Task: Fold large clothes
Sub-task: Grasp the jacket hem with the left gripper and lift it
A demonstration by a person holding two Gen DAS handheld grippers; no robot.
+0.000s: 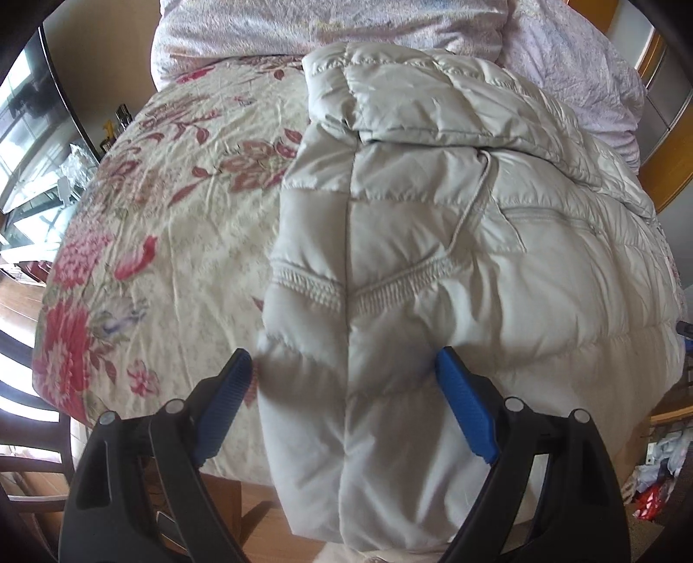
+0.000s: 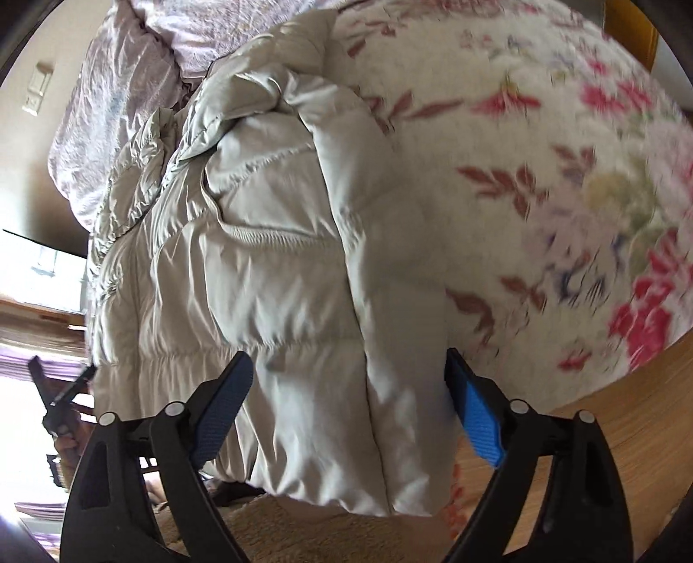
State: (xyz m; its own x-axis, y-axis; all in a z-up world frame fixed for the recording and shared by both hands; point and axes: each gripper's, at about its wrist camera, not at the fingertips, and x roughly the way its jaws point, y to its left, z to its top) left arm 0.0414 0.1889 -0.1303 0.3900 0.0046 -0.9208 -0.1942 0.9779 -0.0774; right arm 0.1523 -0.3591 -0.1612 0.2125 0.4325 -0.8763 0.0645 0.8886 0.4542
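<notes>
A cream quilted puffer jacket [image 1: 433, 260] lies on a floral bedspread [image 1: 173, 238], with its near end hanging over the bed's edge. An elastic waist seam and a pocket zip show on top. My left gripper [image 1: 346, 368] hovers over that near end, open, its blue pads [image 1: 234, 389] wide on either side of a long seam. The right wrist view shows the same jacket [image 2: 260, 260], bunched at the far end. My right gripper [image 2: 346, 368] is open over the jacket's hem, beside the bedspread [image 2: 541, 173]. Neither gripper's pads press on the fabric.
A pale lilac duvet [image 1: 325, 21] is heaped at the head of the bed [image 2: 112, 108]. Wooden floor [image 2: 606, 411] lies beyond the bed's edge. A dark chair [image 1: 26, 433] stands at the left and loose clutter [image 1: 662, 476] lies on the floor at the right.
</notes>
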